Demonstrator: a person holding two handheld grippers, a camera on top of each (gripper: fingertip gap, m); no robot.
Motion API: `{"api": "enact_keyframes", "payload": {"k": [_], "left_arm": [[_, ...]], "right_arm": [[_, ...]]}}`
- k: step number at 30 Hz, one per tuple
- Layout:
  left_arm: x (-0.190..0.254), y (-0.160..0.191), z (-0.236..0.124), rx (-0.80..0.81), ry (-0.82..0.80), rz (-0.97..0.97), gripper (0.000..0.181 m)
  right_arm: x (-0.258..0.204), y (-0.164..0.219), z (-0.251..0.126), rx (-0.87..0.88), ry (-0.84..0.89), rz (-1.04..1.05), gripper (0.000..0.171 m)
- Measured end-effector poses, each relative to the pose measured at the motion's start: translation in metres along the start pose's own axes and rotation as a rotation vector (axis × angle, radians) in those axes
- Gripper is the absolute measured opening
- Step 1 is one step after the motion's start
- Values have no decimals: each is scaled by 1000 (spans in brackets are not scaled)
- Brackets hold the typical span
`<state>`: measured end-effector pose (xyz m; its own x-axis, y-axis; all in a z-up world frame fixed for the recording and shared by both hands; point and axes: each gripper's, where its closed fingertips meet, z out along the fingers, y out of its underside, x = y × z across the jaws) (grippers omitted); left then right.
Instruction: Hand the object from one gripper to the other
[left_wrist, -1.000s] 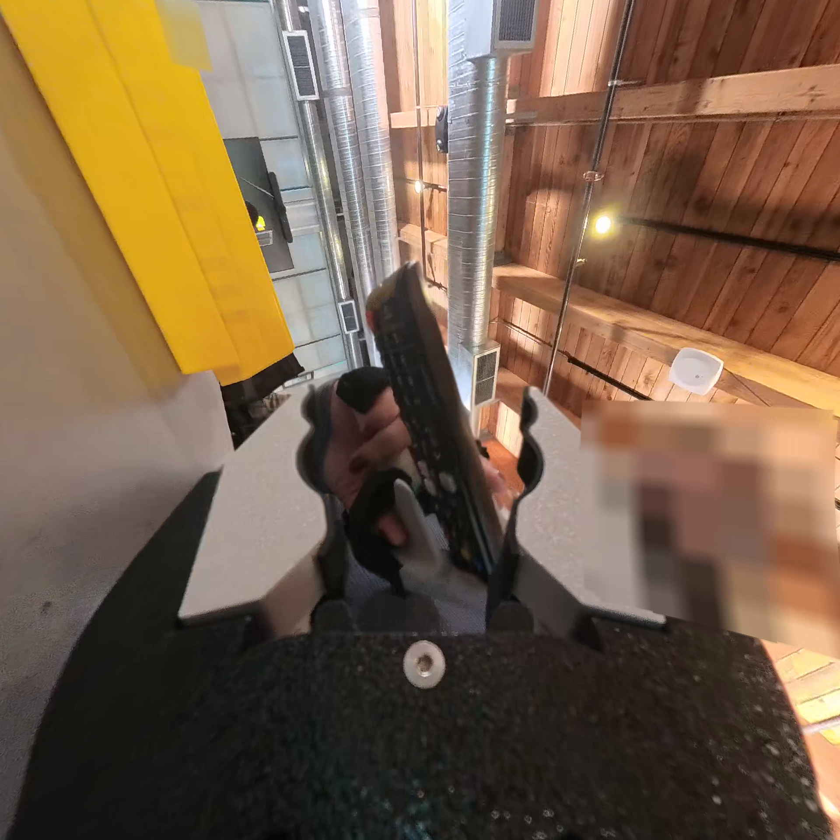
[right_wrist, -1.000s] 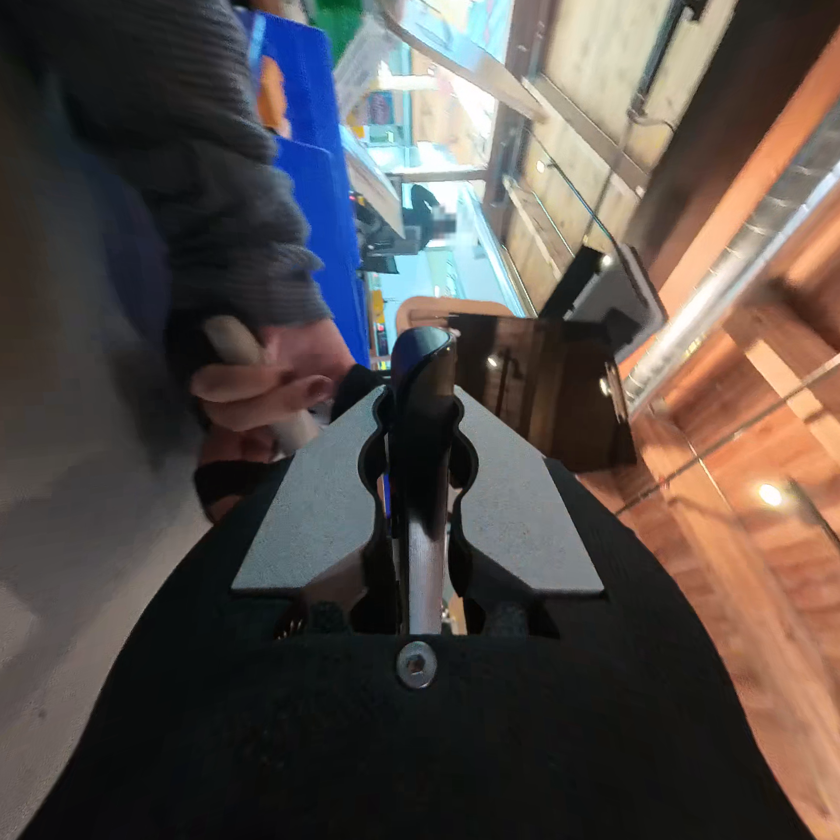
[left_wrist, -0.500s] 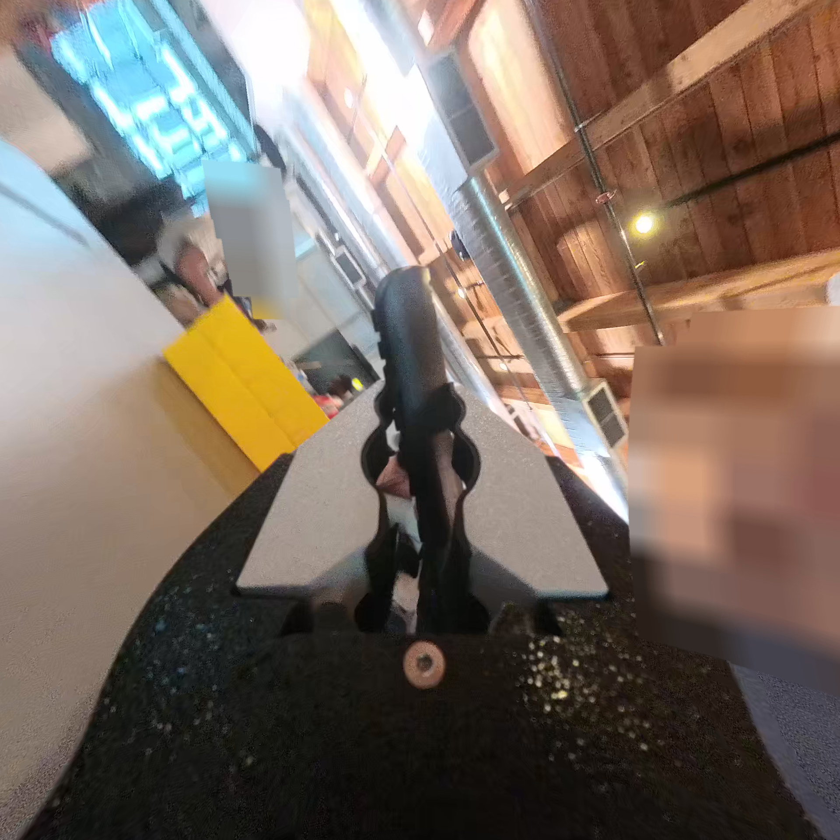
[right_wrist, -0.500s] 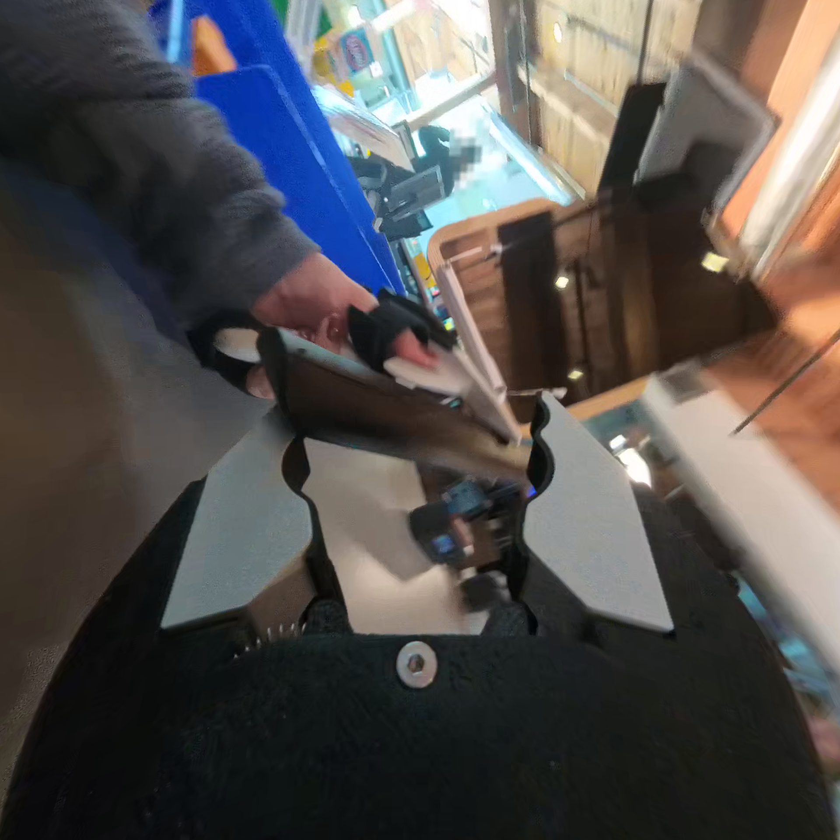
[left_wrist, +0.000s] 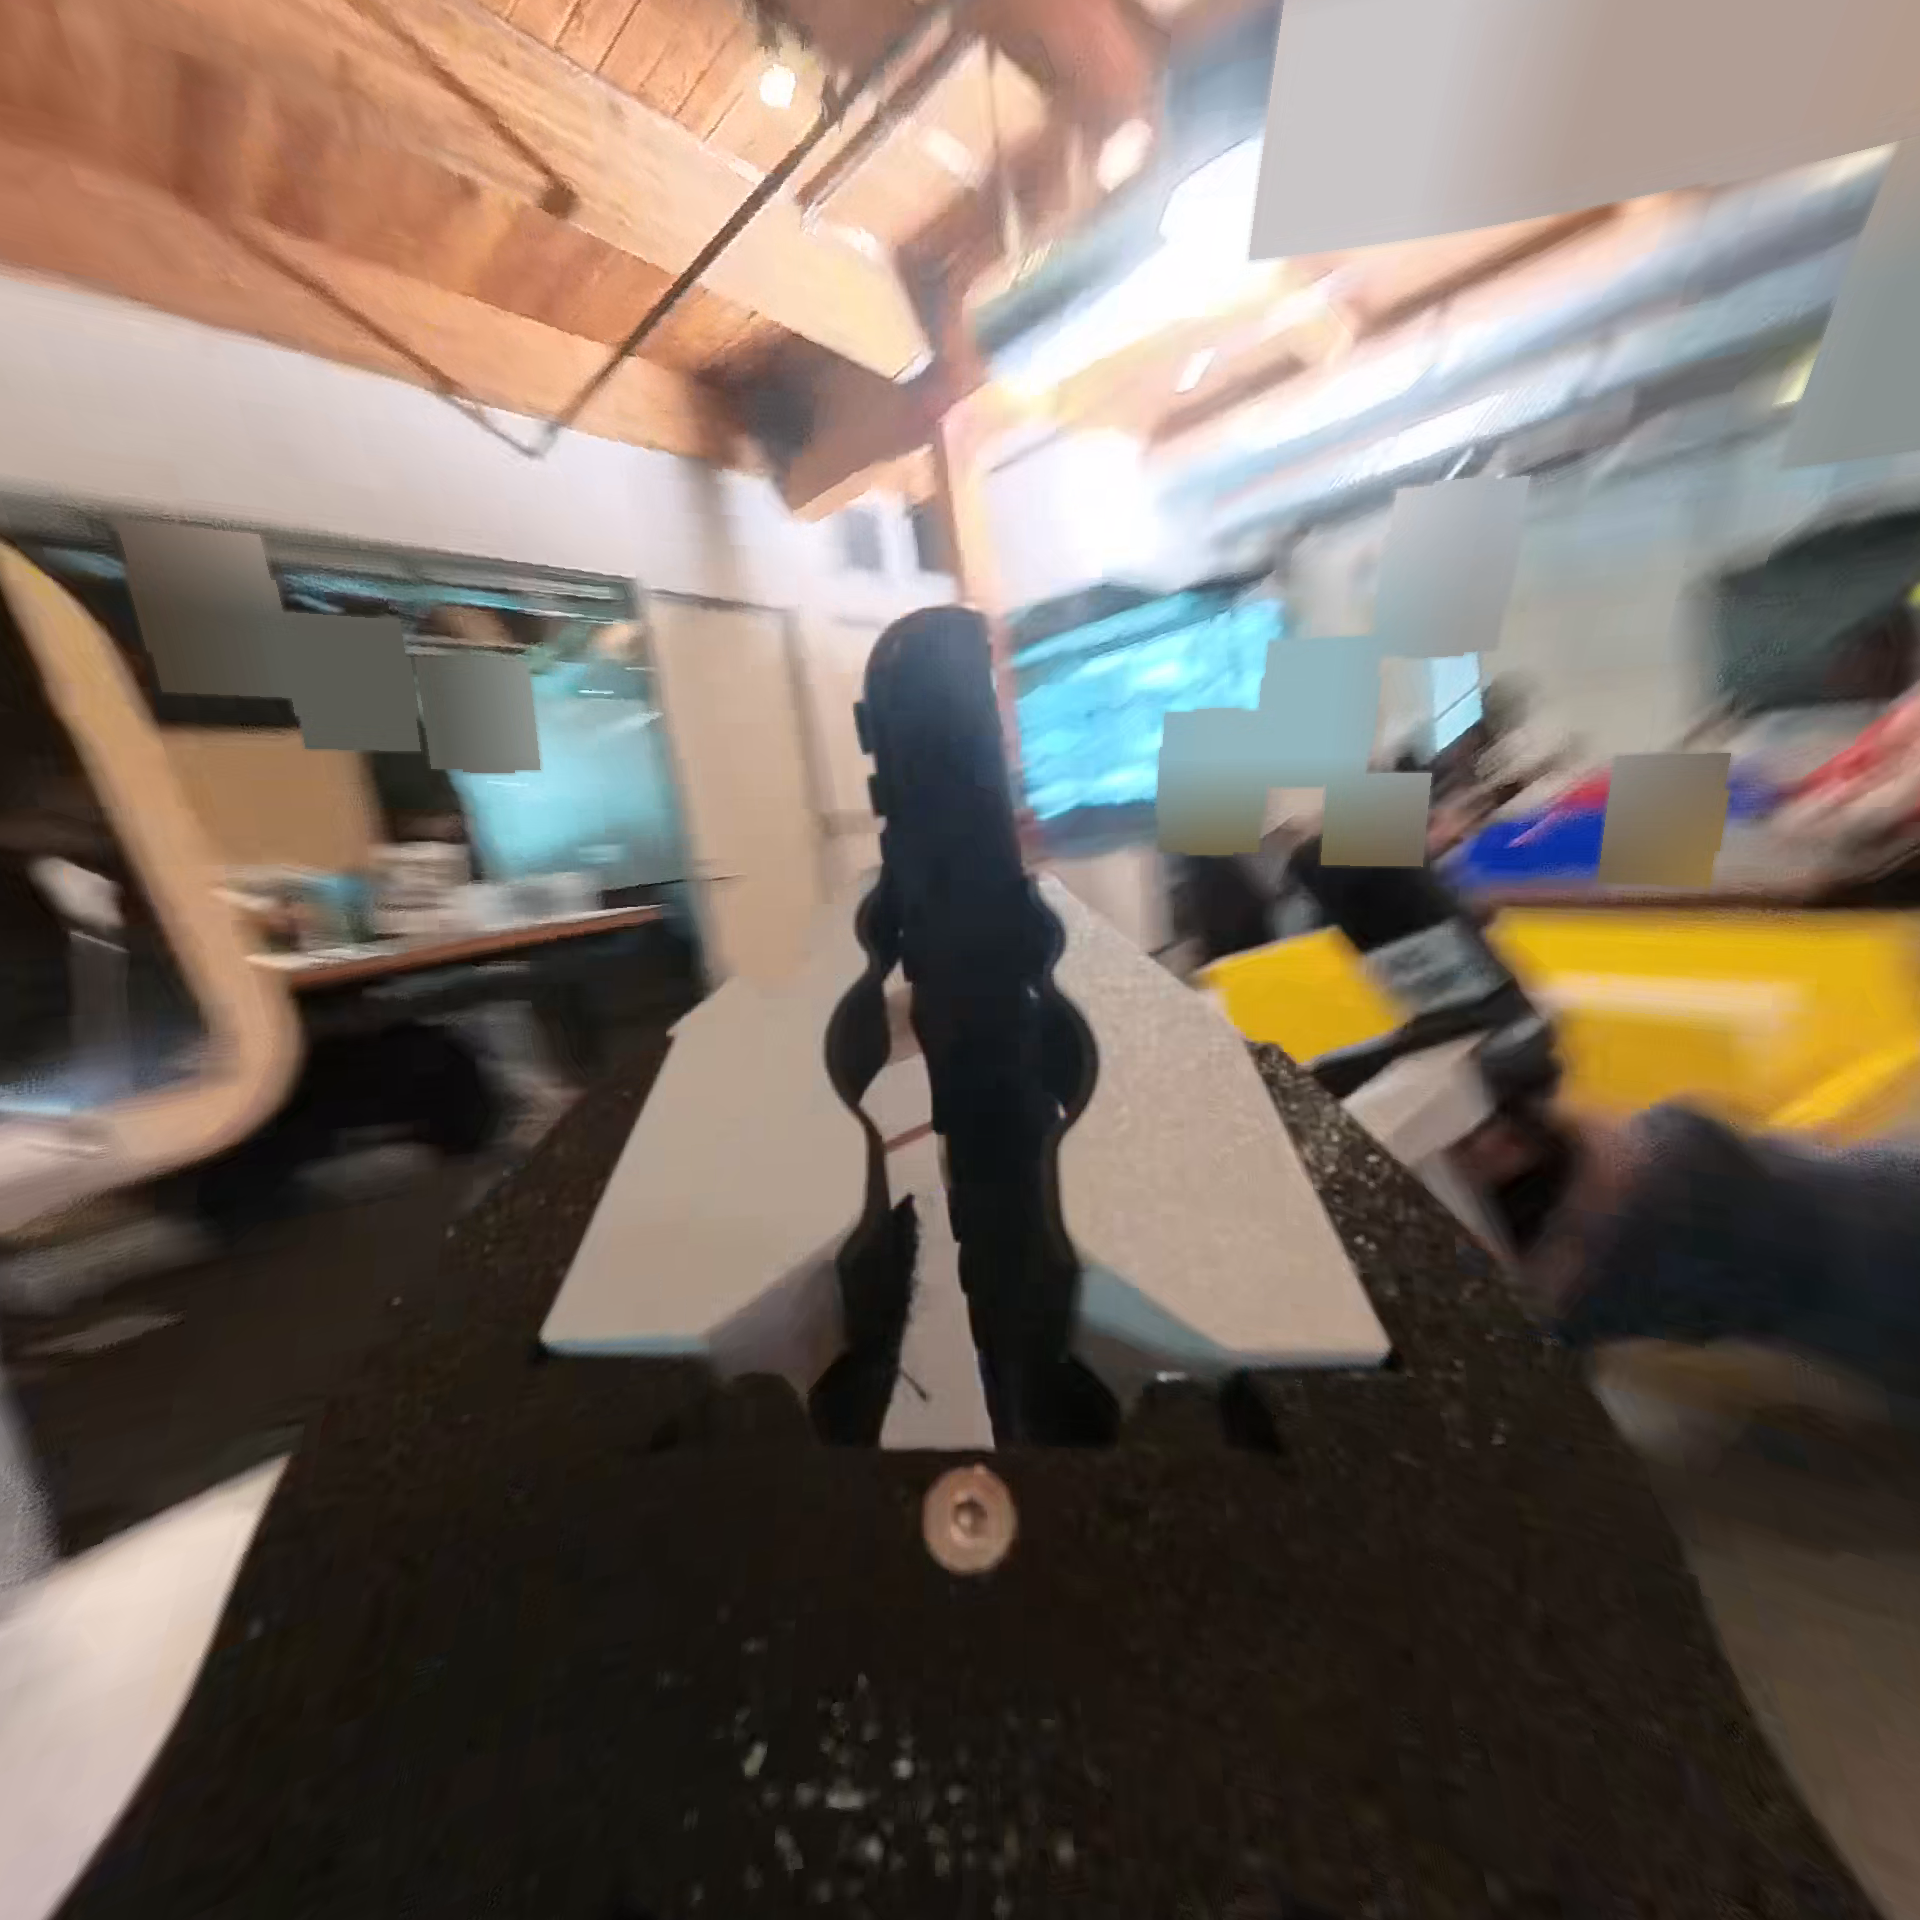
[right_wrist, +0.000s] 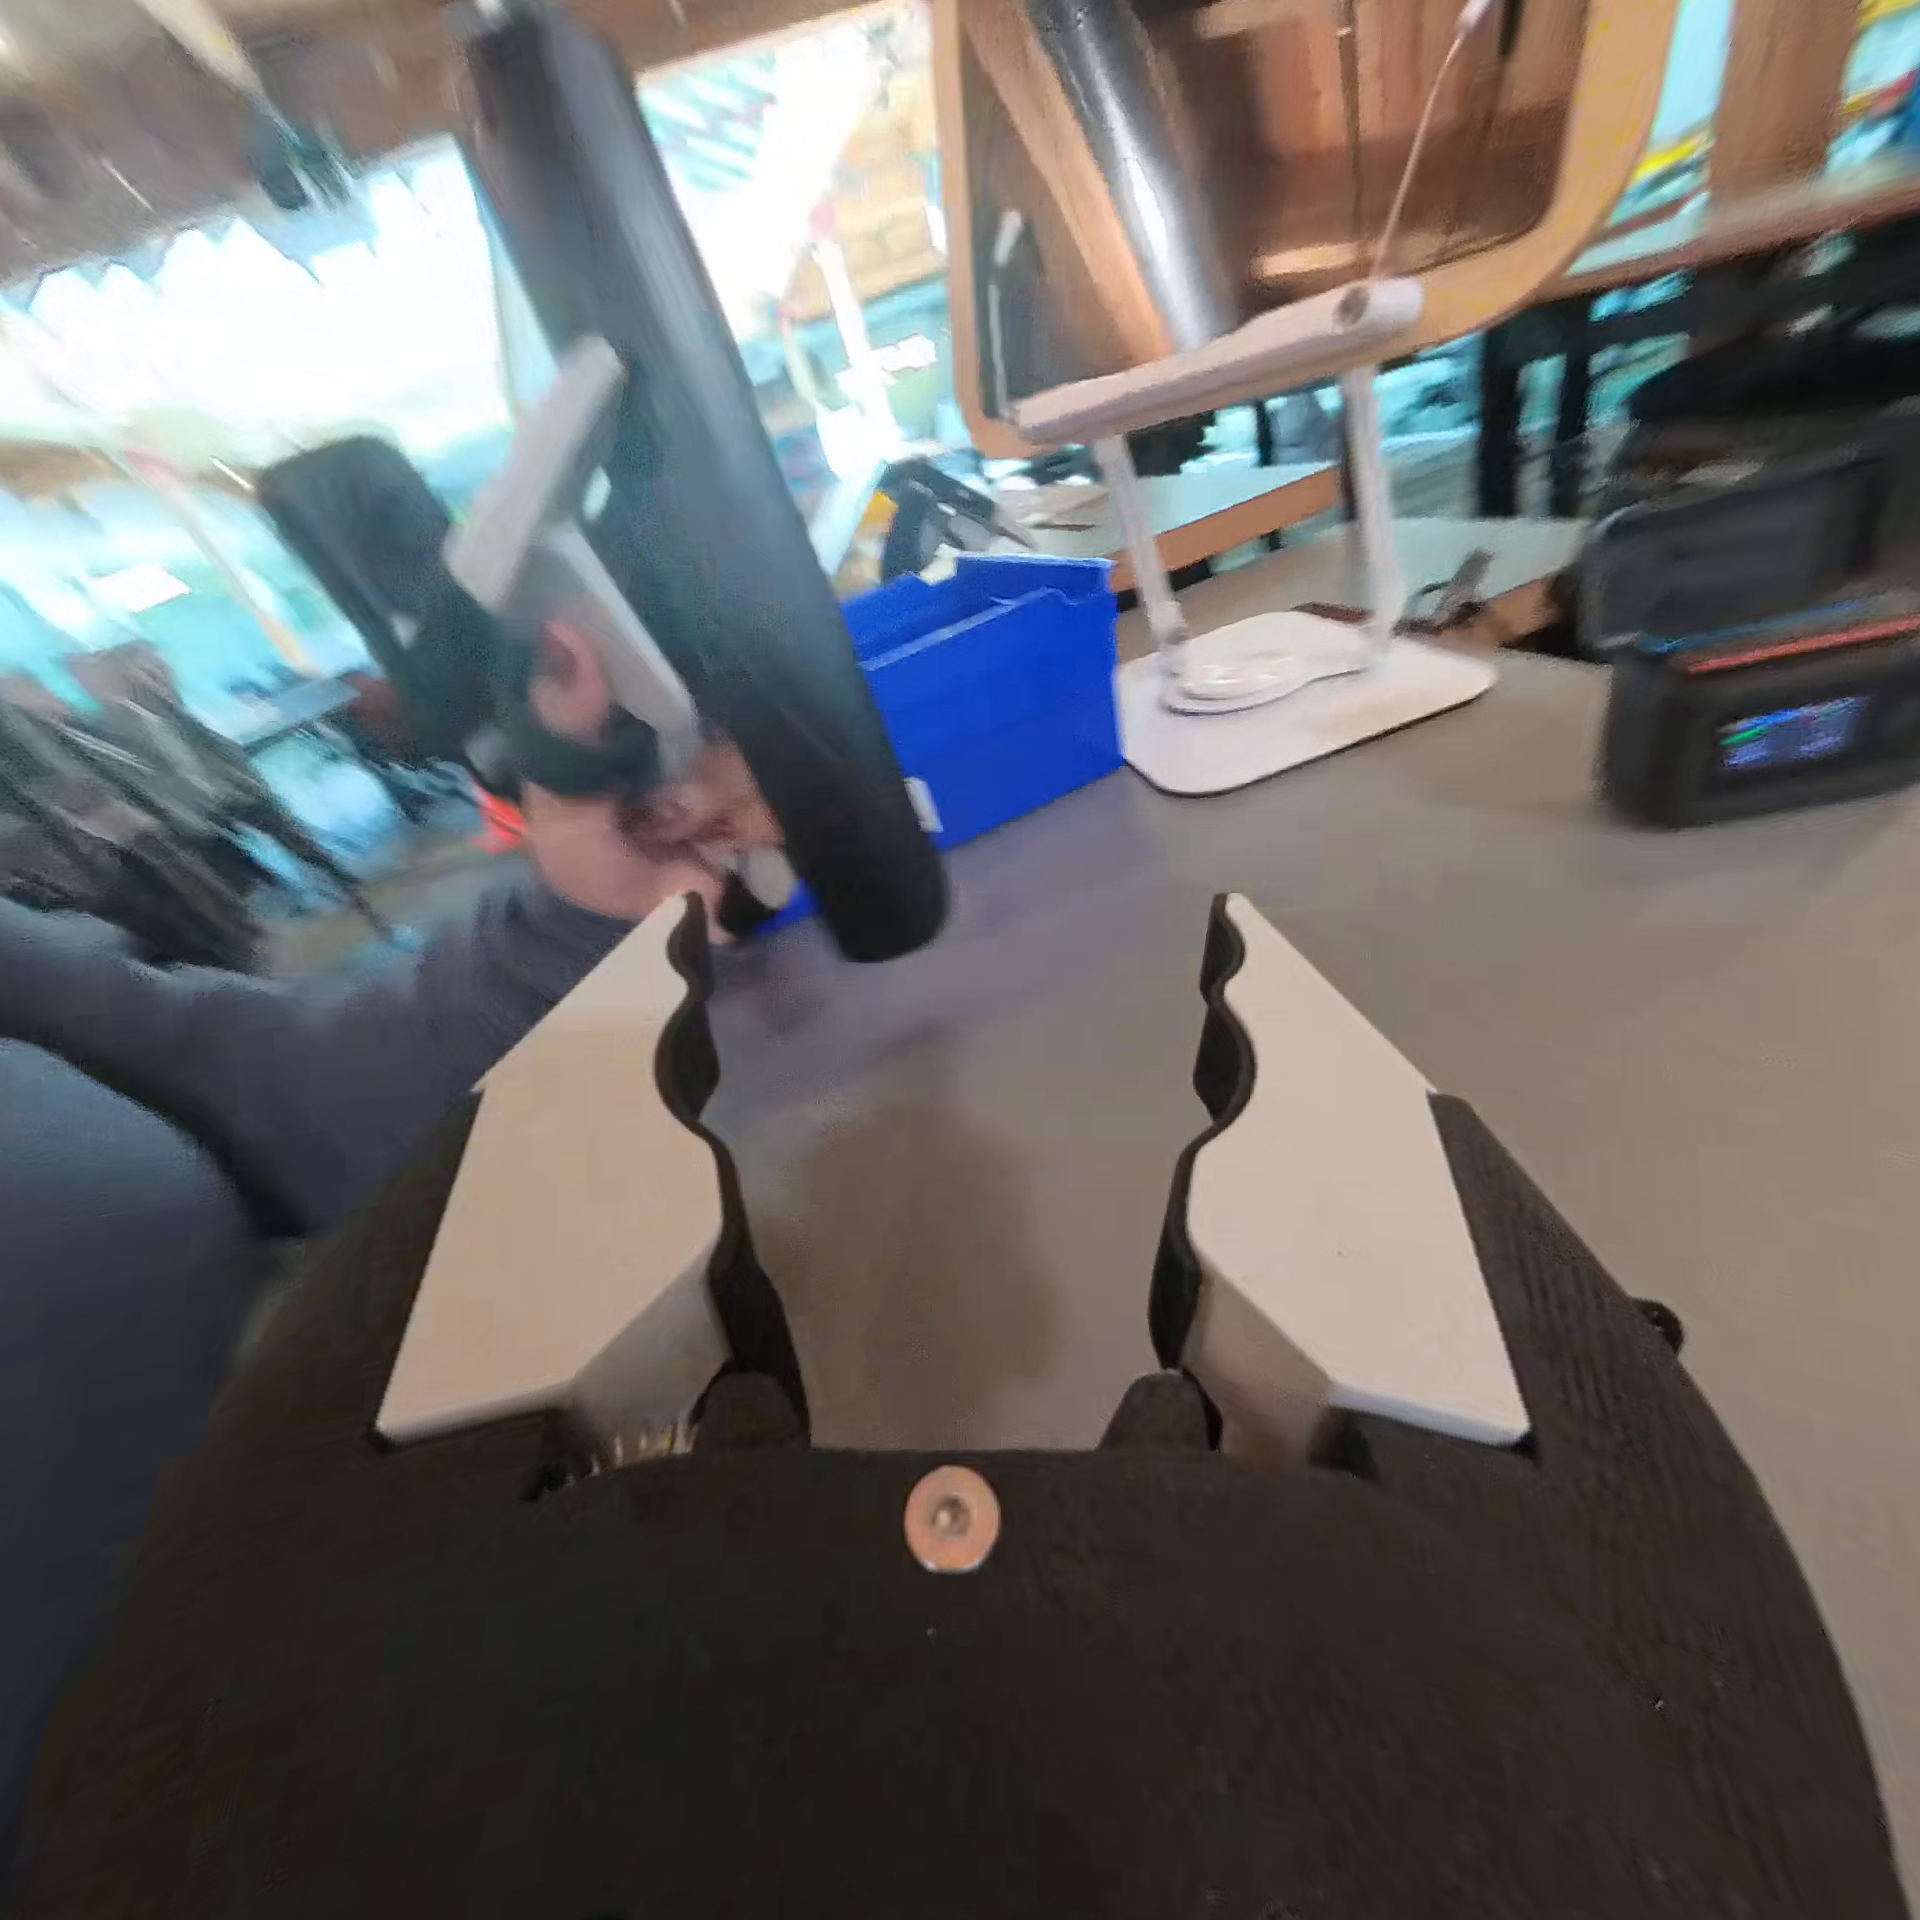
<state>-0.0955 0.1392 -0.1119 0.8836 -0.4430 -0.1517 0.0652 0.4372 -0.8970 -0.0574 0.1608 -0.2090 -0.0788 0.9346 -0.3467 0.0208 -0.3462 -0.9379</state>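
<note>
A black remote control (left_wrist: 940, 831) stands edge-on between the fingers of my left gripper (left_wrist: 961, 914), which is shut on it. The remote's far end sticks out past the fingertips. My right gripper (right_wrist: 951, 914) is open and empty above a grey table (right_wrist: 1455, 987). In the right wrist view the remote (right_wrist: 707, 540) shows up and to the left, tilted, held by the other gripper (right_wrist: 540, 488) in a person's hand (right_wrist: 634, 831). It lies apart from my right fingers. Both views are blurred by motion.
On the grey table stand a blue bin (right_wrist: 987, 675), a white stand with a flat base (right_wrist: 1299, 665) and a black device with a small screen (right_wrist: 1766, 727). Yellow bins (left_wrist: 1662, 1018) and a dark sleeve (left_wrist: 1745, 1226) show at the right of the left wrist view.
The right gripper opened and let go of the remote, and the left gripper closed on it. Both grippers then swung down from the ceiling toward the room and table, and moved apart.
</note>
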Motion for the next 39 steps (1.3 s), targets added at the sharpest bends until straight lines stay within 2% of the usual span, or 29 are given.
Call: {"api": "enact_keyframes", "payload": {"k": [3,4,6,8,10,12,13,16,18,20,23,24,26,29,30,32,34,37,38,39], "left_arm": [[1,19,5,-184,-182,613,22],[4,27,6,-236,-210,836,21],[18,52,11,-326,-166,1201,21],[33,81,14,-396,-69,1409,21],[41,98,16,-435,-9,1518,21],[44,103,17,-436,6,1565,21],[46,105,17,-433,16,1568,21],[48,108,16,-436,36,1539,21],[45,108,16,-437,29,1423,24],[33,103,17,-456,-35,1247,42],[9,114,13,-586,-67,1019,93],[7,123,10,-631,-47,970,102],[9,138,6,-689,15,945,98],[12,154,0,-759,76,1040,66],[10,156,-1,-766,67,1094,60],[1,158,-1,-794,28,1163,58],[-9,154,-1,-808,-29,1150,62],[-28,139,-2,-806,-155,1232,57],[-33,134,-2,-804,-193,1271,57],[-36,129,-2,-804,-227,1317,57]], "right_arm": [[-16,-12,-5,59,-189,292,84],[-19,-18,-7,87,-248,384,79],[-22,-27,-13,134,-333,528,73],[-20,-28,-15,136,-358,619,64],[-14,-19,-13,87,-327,681,54],[-6,-9,-12,43,-273,709,44],[-4,-6,-13,23,-258,715,34],[-4,-1,-14,-19,-246,687,29],[-2,1,-15,-41,-216,619,26],[-2,-1,-17,-41,-199,529,22],[-2,3,-22,-105,-134,292,21],[-3,7,-24,-143,-108,171,21],[-9,11,-27,-198,-80,-97,21],[-19,17,-29,-235,-44,-506,22],[-20,18,-28,-242,-24,-621,22],[-17,21,-26,-255,21,-699,22],[-13,12,-22,-186,56,-585,23],[-2,-5,-19,-98,32,-83,73],[0,-8,-18,-76,-10,115,86],[-1,-9,-18,-51,-66,312,91]]}}
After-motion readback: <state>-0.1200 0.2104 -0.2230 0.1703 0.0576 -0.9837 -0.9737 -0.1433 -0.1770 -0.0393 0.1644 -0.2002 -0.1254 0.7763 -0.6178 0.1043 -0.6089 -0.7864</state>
